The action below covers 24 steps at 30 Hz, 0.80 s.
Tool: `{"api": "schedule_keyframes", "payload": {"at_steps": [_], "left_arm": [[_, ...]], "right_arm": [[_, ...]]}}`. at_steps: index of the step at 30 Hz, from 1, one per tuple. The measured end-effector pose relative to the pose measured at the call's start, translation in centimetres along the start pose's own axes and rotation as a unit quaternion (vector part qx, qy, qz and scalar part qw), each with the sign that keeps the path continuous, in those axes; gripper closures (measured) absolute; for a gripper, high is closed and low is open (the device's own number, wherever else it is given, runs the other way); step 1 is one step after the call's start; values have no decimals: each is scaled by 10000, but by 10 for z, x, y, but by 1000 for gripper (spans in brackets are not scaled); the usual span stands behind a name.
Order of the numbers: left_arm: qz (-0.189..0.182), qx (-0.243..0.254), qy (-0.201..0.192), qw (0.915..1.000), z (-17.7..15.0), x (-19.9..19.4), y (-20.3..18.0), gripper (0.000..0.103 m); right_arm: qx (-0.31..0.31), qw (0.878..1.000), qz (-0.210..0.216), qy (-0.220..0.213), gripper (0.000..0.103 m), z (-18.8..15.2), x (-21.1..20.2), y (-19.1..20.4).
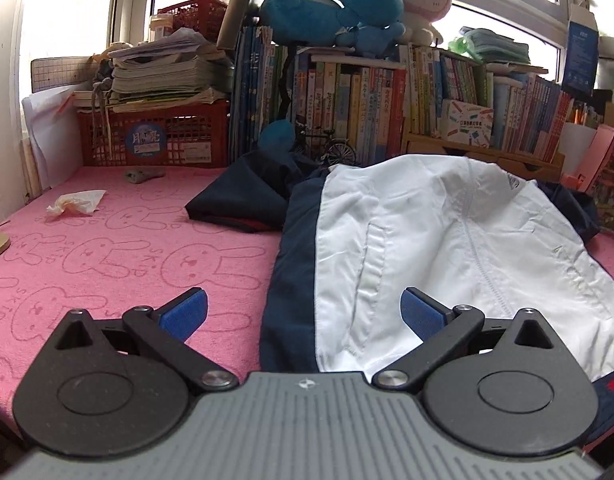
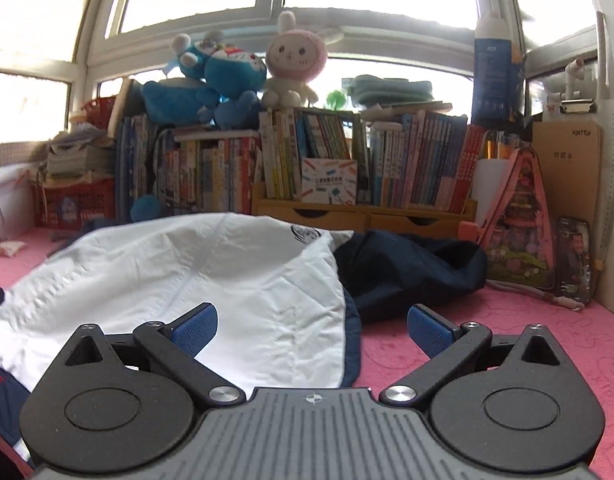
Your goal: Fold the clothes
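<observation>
The white-and-navy jacket (image 1: 427, 248) lies spread on the pink bunny-print cover (image 1: 119, 264), its dark sleeves bunched toward the bookshelf (image 2: 347, 160) — thin, slick cloth that looks light and limp, likely to slide unless pinched at the hem or a side seam. The left gripper (image 1: 303, 312) hovers low over the jacket's navy left edge, the right gripper (image 2: 312, 327) over its right edge — both level, pointing forward, jaws spread wide and holding nothing.
</observation>
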<state>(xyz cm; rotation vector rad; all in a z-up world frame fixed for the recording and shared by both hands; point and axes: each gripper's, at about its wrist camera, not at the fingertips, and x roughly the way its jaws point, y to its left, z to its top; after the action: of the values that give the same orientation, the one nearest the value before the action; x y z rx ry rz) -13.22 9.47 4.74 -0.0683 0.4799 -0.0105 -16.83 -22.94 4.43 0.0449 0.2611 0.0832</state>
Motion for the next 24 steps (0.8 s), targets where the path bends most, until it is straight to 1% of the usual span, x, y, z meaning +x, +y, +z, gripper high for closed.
{"api": "schedule_keyframes", "payload": {"at_steps": [2,4,5,7,9,10,11,12,14,16,18,20,21,22,24], "left_arm": [[-78,52,46,9999,-5,6,-12,0],[-71,84,219,9997,-13,17,-22,0],[-79,55,304,9995,-19,23,-24,0],[-33,83,408,9991,-28,29,-26,0],[214,433,405,9980,-39,33,-30,0],[306,618,329,9971,-43,33,-32,0],[316,725,192,9967,-47,31,-31,0],[303,744,115,9967,-49,30,-30,0],[256,645,65,9976,-51,29,-23,0],[204,503,61,9985,-51,29,-14,0],[162,418,70,9990,-51,28,-7,0],[144,353,71,9992,-51,26,0,0],[150,332,65,9993,-51,25,3,0],[130,350,42,9993,-51,25,4,0],[97,379,-8,9992,-52,24,5,0]], "right_arm": [[403,9986,333,-68,1,-2,1,9],[702,9958,590,22,0,-11,6,20],[769,9947,673,126,0,-17,10,26],[653,9948,678,382,1,-32,17,40],[299,9969,522,517,1,-47,18,49],[96,9974,431,578,1,-54,19,53],[-192,9976,315,585,1,-62,18,58],[-545,9968,181,552,1,-69,17,63],[-1115,9935,-38,244,0,-82,8,69],[-1319,9912,-115,92,0,-86,3,67],[-1308,9910,-267,97,0,-86,2,57],[-1182,9916,-517,130,0,-86,3,40],[-1050,9920,-673,192,0,-85,6,28],[-838,9934,-722,288,0,-84,8,15],[-401,9957,-681,493,0,-82,11,-4]]}}
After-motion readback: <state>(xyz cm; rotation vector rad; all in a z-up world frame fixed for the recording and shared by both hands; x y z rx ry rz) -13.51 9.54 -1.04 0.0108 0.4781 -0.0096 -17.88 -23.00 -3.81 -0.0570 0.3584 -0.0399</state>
